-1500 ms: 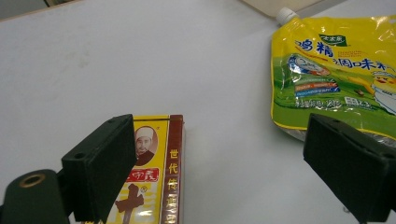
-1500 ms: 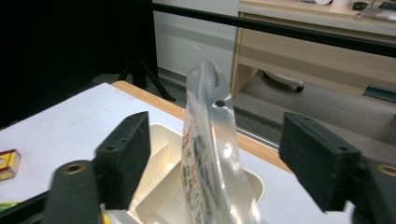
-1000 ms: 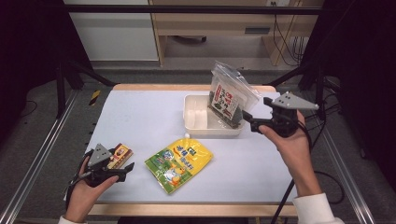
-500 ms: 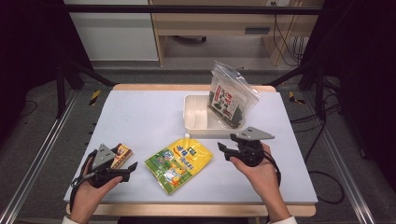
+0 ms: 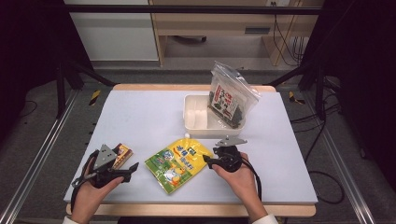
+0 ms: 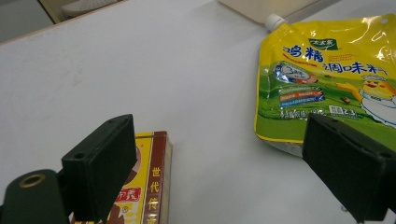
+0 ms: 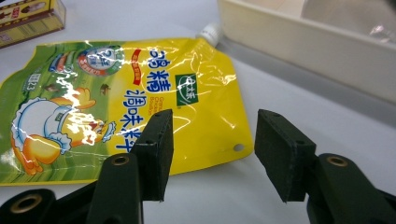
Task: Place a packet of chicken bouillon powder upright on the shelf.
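You are resting your left gripper (image 5: 132, 168) wide open while your right gripper (image 5: 206, 161), jaws just closing, is gaping halfway.

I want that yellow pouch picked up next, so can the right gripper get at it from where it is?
Probably yes. The right gripper sits at the yellow pouch's near corner, jaws apart after closing partway, pads not yet pressing it. Nothing lies between them; the white tray stands farther back.

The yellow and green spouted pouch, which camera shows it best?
The high view: the whole yellow and green spouted pouch lies flat, uncovered. The right gripper view has a jaw across it; the left gripper view cuts it off.
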Demonstrator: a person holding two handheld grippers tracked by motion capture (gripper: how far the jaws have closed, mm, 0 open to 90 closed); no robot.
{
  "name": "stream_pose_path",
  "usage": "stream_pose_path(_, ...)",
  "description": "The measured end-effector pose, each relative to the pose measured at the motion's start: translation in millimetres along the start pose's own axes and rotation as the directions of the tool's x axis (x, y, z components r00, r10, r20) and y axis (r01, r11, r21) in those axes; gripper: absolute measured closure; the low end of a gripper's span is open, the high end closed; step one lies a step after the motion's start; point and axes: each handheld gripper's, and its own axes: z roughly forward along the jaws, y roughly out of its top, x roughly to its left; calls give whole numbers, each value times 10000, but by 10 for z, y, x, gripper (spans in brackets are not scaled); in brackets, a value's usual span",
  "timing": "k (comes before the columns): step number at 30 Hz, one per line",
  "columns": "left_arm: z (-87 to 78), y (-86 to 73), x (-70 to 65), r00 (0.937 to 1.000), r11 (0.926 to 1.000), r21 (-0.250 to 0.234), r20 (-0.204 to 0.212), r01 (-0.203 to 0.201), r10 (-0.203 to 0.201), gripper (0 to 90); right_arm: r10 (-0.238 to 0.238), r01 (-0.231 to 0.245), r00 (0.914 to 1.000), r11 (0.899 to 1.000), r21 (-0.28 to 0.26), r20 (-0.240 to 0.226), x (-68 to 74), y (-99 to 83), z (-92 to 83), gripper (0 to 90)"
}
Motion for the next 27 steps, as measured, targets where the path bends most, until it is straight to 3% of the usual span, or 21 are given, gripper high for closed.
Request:
stream_pose_path(8,13,10,-15,10000,10000,-39,65,-37,37,97,234,-250,9988,9989,391,424,-25,-56,141,450)
stream_pose_path(17,13,15,-18,9999,10000,-43,86,-60,60,97,542,-550,9985,9956,758,119,-46,-94,222,477)
stream_pose_path(22,15,17,-17,9999,10000,-62,101,-63,64,97,635,-643,9978,9965,528,175,-11,-70,212,491)
stream_pose_path(27,18,21,-23,9999,9999,-8,128,-116,116,98,620,-623,9977,9980,111,271,24,-36,181,566)
